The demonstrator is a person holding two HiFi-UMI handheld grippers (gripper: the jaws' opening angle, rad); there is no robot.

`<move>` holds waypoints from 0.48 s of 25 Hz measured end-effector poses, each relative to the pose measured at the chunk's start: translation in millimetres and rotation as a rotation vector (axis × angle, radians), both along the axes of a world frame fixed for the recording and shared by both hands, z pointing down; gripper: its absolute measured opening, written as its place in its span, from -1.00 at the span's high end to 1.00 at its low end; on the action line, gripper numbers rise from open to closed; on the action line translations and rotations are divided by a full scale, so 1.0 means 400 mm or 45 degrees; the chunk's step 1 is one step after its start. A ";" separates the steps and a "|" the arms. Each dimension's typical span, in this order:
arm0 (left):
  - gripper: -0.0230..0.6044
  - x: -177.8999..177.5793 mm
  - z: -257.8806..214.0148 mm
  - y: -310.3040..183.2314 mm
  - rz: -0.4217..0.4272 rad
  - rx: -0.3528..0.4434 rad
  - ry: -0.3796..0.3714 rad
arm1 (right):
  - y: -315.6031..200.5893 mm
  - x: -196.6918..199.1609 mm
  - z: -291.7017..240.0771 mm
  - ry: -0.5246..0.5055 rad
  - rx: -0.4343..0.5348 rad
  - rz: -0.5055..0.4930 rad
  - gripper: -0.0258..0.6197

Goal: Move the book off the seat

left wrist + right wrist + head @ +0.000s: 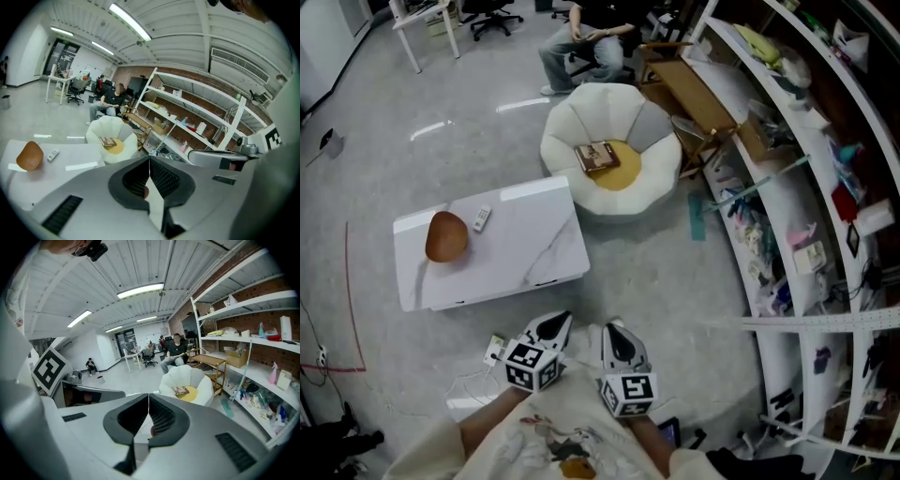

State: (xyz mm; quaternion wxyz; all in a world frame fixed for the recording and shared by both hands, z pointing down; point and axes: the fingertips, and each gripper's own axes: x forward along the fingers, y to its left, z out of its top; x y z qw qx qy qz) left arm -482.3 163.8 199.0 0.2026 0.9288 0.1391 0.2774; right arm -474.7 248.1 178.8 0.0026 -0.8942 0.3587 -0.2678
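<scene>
A brown book (596,155) lies on the yellow cushion of a white petal-shaped seat (572,117) across the floor; the book (109,141) also shows in the left gripper view, and the book (180,390) in the right gripper view. My left gripper (557,327) and right gripper (617,337) are held close to my body, far short of the seat. Both are shut with nothing between their jaws. The left gripper (149,161) and the right gripper (148,398) point toward the seat.
A low white marble-top table (534,248) stands between me and the seat, with a brown rounded object (446,235) and a remote (482,218) on it. Cluttered shelves (797,187) line the right side. A seated person (581,42) is behind the seat. Cables (478,380) lie near my feet.
</scene>
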 end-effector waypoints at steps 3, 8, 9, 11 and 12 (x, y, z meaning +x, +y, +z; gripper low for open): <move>0.89 0.014 -0.003 -0.015 -0.012 -0.029 0.010 | -0.028 0.009 -0.002 0.004 -0.025 -0.047 0.90; 0.89 0.071 0.004 -0.013 -0.009 -0.009 0.002 | -0.030 0.069 -0.001 0.001 0.010 -0.048 0.90; 0.89 0.084 0.007 -0.009 -0.015 -0.008 -0.002 | -0.025 0.084 0.005 -0.008 0.016 -0.049 0.90; 0.89 0.124 0.018 -0.008 -0.037 -0.013 -0.011 | -0.020 0.128 0.016 -0.023 0.028 -0.064 0.90; 0.89 0.151 0.025 -0.010 -0.052 -0.014 -0.020 | -0.019 0.158 0.020 -0.027 0.034 -0.072 0.90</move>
